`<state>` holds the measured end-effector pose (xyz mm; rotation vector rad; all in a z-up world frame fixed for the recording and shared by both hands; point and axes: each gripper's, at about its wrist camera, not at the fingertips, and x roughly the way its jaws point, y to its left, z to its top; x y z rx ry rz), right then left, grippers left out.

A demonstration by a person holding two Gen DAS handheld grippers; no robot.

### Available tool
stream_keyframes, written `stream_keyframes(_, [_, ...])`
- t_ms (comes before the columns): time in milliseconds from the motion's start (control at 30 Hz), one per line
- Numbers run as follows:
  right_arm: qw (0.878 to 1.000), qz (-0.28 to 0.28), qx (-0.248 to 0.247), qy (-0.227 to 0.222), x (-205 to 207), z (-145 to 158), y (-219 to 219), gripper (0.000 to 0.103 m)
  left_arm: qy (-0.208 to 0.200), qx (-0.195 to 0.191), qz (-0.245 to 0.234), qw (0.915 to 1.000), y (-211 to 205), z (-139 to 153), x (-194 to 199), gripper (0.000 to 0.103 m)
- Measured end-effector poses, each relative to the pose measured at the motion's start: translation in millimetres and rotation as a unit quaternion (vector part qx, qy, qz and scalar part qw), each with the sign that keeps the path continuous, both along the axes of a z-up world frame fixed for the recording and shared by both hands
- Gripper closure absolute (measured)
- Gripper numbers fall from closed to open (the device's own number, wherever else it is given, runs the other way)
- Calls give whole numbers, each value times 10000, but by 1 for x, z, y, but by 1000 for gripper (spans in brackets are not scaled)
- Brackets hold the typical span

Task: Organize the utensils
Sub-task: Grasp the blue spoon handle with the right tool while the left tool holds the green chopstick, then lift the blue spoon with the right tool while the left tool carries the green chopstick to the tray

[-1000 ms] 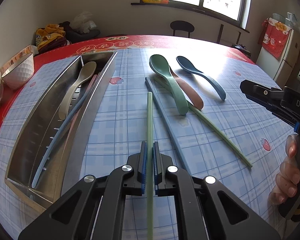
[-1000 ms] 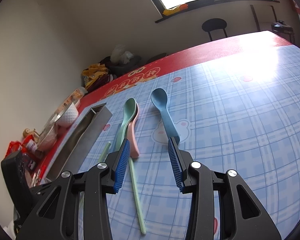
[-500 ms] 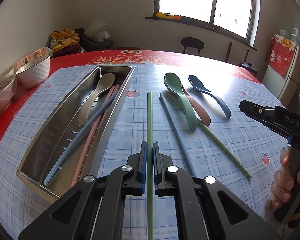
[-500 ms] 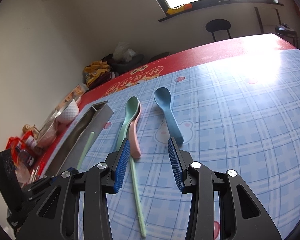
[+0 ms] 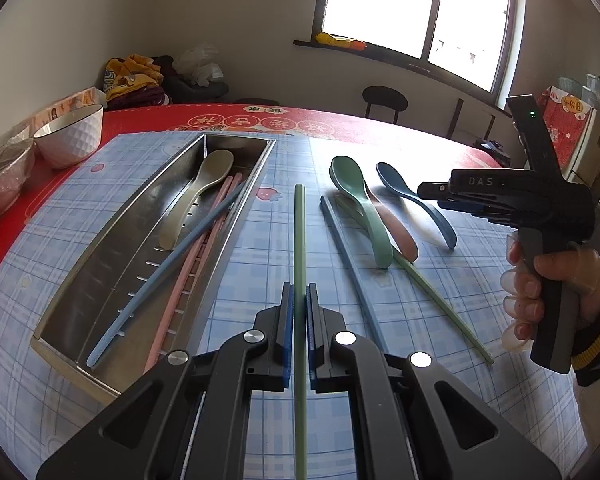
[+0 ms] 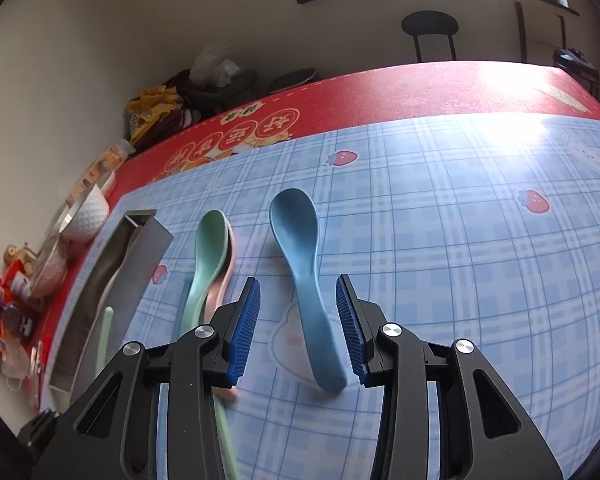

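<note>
My left gripper [image 5: 299, 312] is shut on a green chopstick [image 5: 299, 236] and holds it above the cloth, just right of the steel tray [image 5: 80, 304]. The tray holds a beige spoon [image 5: 198, 192], a blue chopstick [image 5: 168, 280] and pink chopsticks [image 5: 188, 276]. On the cloth lie a blue chopstick [image 5: 352, 272], another green chopstick [image 5: 440, 300], a green spoon [image 5: 360, 204] on a pink spoon [image 5: 400, 232], and a blue spoon [image 6: 304, 280]. My right gripper [image 6: 298, 320] is open, its jaws on either side of the blue spoon's handle, above it.
A white bowl [image 5: 70, 138] and a glass bowl [image 5: 0, 176] stand at the table's left on the red cloth [image 5: 340, 124]. Snack packets [image 6: 4, 312] lie at the left edge. A black stool [image 5: 384, 98] stands beyond the table.
My left gripper has lifted the green chopstick and drawn back toward the near side. My right gripper has moved forward and down over the blue spoon's handle.
</note>
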<state>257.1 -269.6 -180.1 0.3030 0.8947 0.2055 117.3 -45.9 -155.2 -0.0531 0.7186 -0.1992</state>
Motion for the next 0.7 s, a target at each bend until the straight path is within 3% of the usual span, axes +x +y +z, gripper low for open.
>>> stream_keyframes(267, [9977, -109, -626, 220, 10, -10, 10, 66, -7, -47, -22, 10000, 1, 0, -1, 97])
stream_keyframes(333, [9967, -91, -766, 235, 8, -10, 13, 72, -12, -49, -23, 10000, 1, 0, -1, 97])
stream_keyframes(400, [9958, -137, -855, 304, 7, -10, 13, 83, -14, -58, -17, 10000, 1, 0, -1, 97])
stream_keyframes(467, [9960, -134, -805, 368, 4, -9, 13, 88, -35, -78, -20, 10000, 2, 1, -2, 97])
stream_keyframes(567, [9971, -173, -654, 335, -5, -7, 14, 89, -52, -86, -29, 9999, 1, 2, -3, 97])
stream_keyframes(700, [9998, -208, -27, 5, -32, 7, 10, 89, -72, -94, -52, 9999, 0, 2, -4, 97])
